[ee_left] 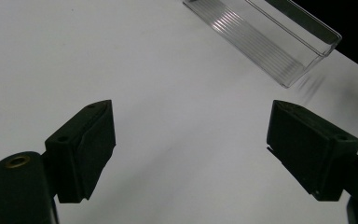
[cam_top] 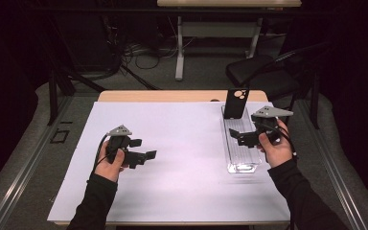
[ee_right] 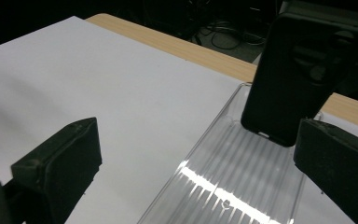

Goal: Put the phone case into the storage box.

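Right tongs (ee_right: 196, 163) gape wide over the clear tray (ee_right: 205, 196) near the upright, light, stiff, slippery-looking phone case (ee_right: 293, 79), best pinched by its side edges.

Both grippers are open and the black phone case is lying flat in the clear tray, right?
Not quite. The phone case is not lying flat: it stands upright at the far end of the tray, as the right gripper view shows, and the high view agrees. The rest holds: the left gripper and the right gripper both have their jaws apart, holding nothing.
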A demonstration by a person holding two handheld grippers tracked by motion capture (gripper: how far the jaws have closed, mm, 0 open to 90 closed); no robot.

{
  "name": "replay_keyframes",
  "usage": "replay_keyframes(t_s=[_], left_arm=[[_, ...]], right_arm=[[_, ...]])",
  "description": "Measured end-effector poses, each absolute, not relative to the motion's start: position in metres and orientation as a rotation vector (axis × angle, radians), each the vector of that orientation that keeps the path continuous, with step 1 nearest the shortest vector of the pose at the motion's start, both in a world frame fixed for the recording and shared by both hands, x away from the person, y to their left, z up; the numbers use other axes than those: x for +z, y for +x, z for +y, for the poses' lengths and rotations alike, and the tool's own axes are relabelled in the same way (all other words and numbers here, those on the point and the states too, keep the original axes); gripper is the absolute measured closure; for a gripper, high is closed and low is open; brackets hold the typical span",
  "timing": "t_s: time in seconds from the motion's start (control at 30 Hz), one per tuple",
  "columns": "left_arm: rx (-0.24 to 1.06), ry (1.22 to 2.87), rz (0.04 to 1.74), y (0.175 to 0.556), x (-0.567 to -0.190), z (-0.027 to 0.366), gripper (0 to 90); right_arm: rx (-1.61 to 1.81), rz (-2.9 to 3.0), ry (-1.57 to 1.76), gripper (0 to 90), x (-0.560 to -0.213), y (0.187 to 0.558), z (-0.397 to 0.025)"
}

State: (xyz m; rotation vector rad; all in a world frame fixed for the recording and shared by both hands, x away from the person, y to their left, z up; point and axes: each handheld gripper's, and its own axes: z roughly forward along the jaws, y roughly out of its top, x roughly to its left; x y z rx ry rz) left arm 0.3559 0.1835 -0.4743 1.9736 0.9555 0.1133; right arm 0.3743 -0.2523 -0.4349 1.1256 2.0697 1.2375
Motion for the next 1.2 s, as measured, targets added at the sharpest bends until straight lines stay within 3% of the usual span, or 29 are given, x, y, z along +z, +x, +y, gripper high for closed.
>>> replay_keyframes(t_s=[0.73,1.2], left_arm=[[0.139,2.005,0.924,0.353,-0.471,0.18,15.7],[0.153,2.014,0.907,0.351,-0.471,0.175,15.7]], right_arm=[[1.273,2.096,1.071,2.3,-0.463,0.319,-0.213],[1.32,2.114,1.031,3.2,-0.479,0.302,-0.202]])
